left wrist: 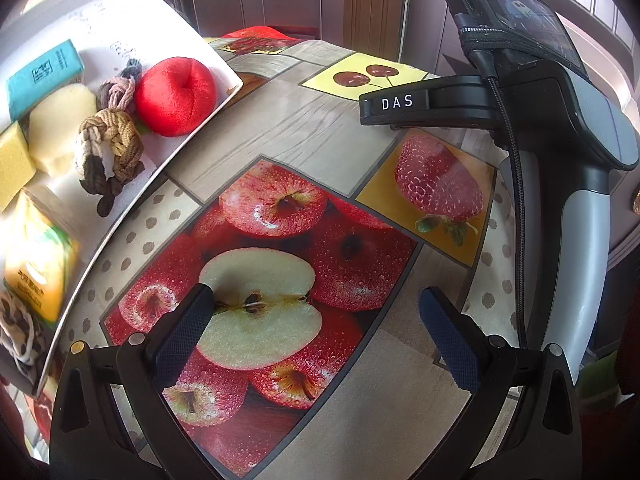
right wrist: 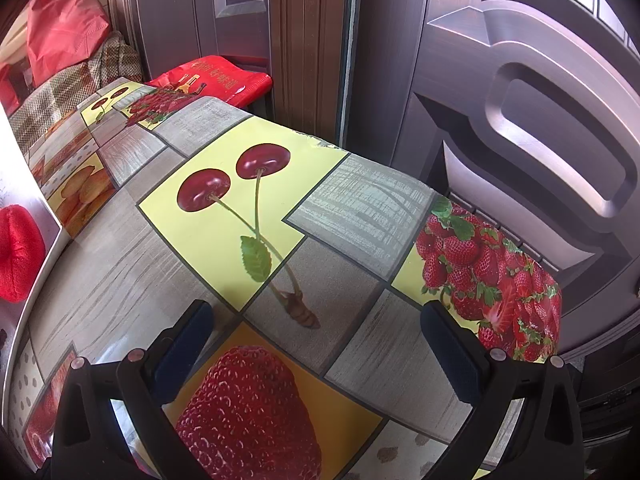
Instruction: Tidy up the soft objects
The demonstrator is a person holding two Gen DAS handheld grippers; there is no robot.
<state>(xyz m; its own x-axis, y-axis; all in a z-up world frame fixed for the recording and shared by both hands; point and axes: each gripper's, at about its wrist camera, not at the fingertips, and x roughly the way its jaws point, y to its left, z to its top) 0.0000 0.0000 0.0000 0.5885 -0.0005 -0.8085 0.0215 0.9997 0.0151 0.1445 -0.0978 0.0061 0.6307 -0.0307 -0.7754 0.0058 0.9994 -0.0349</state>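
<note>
Both claws gaped empty over the table [left wrist: 280,120], the left claw [left wrist: 316,332] nearer the white tray [left wrist: 192,136], its soft things lying up-left of it; the right claw [right wrist: 316,344] stood farther right of the tray.

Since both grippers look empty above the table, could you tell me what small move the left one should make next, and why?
Probably swing the left gripper left toward the white tray. Its jaws are open and empty over the tablecloth, while the soft things, such as the red plush apple and braided rope, lie in that tray.
</note>
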